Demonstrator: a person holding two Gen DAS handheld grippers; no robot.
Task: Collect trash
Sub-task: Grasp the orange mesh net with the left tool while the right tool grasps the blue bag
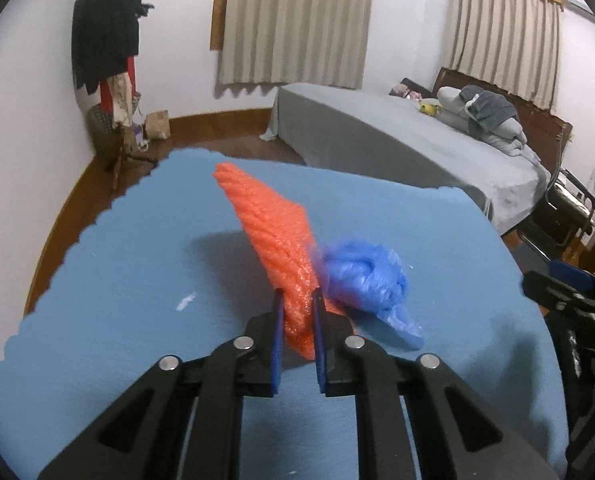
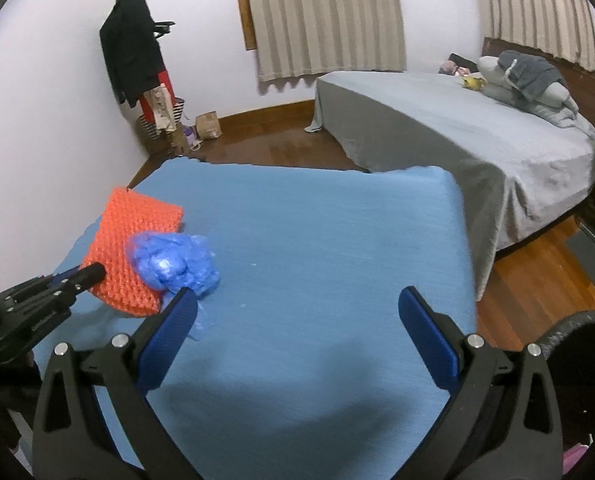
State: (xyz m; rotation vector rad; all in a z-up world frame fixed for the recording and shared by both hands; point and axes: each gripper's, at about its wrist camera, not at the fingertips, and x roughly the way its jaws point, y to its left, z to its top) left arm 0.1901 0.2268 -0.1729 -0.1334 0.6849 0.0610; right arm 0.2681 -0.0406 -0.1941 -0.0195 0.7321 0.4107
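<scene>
Two pieces of trash on one blue table cover, in a bedroom with one bed.

There is one orange foam net sleeve (image 1: 273, 240) and one crumpled blue plastic bag (image 1: 363, 276), so two pieces of trash on the single light blue cloth-covered table (image 2: 317, 240). Two black two-finger grippers with blue pads are in view: one left gripper (image 1: 297, 300) and one right gripper (image 2: 297, 312). Behind stand one bed with a grey sheet (image 2: 477, 136), two striped beige curtains (image 1: 293, 20), one wooden coat stand hung with dark clothes (image 2: 131, 52), and one brown paper bag (image 2: 208, 125) on the floor.
</scene>
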